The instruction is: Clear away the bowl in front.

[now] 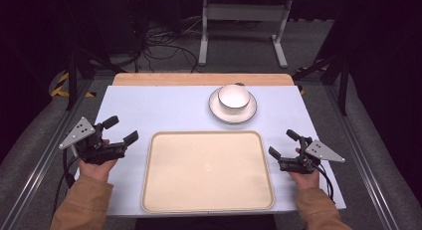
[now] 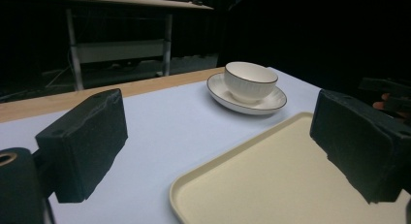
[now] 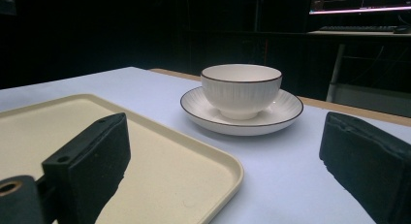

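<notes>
On the bench (image 1: 149, 110) stand one rectangular cream tray (image 1: 207, 171), one round saucer (image 1: 232, 106) and one ribbed white bowl (image 1: 233, 96). Left tongs (image 1: 121, 130) and right tongs (image 1: 283, 144) are both released, empty.

The tray (image 1: 208, 172) lies at the near middle of the surface (image 1: 149, 110). Behind it, slightly right, a bowl (image 1: 233, 96) sits on a saucer (image 1: 232, 111). Something small, too hidden to name, lies behind them.
</notes>
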Tool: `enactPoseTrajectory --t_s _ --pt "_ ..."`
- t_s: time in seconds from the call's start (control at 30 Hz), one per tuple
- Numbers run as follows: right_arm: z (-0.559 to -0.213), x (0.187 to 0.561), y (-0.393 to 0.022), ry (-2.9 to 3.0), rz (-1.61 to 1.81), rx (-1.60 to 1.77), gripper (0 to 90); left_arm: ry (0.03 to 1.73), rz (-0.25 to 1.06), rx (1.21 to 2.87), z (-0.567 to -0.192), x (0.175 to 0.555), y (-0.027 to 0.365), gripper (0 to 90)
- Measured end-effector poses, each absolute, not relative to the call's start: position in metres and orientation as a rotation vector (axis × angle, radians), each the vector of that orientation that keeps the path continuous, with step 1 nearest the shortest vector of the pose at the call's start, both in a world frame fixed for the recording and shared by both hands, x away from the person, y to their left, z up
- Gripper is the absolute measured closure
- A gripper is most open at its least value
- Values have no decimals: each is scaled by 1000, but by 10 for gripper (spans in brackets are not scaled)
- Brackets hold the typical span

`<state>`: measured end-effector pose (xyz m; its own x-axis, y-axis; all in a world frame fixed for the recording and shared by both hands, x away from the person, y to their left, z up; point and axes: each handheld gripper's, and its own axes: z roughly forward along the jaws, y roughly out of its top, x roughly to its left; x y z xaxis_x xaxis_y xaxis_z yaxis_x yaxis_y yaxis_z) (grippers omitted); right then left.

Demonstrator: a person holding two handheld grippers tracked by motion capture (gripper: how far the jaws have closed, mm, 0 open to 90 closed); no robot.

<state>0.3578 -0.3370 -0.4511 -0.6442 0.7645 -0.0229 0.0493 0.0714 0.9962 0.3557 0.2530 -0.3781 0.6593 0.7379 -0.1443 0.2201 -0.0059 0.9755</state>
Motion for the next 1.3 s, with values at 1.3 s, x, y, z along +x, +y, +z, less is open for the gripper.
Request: enactPoseTrajectory --t_s 1.3 --pt "-452 359 -338 1788 1617 825 46 740 457 1719 -324 443 169 95"
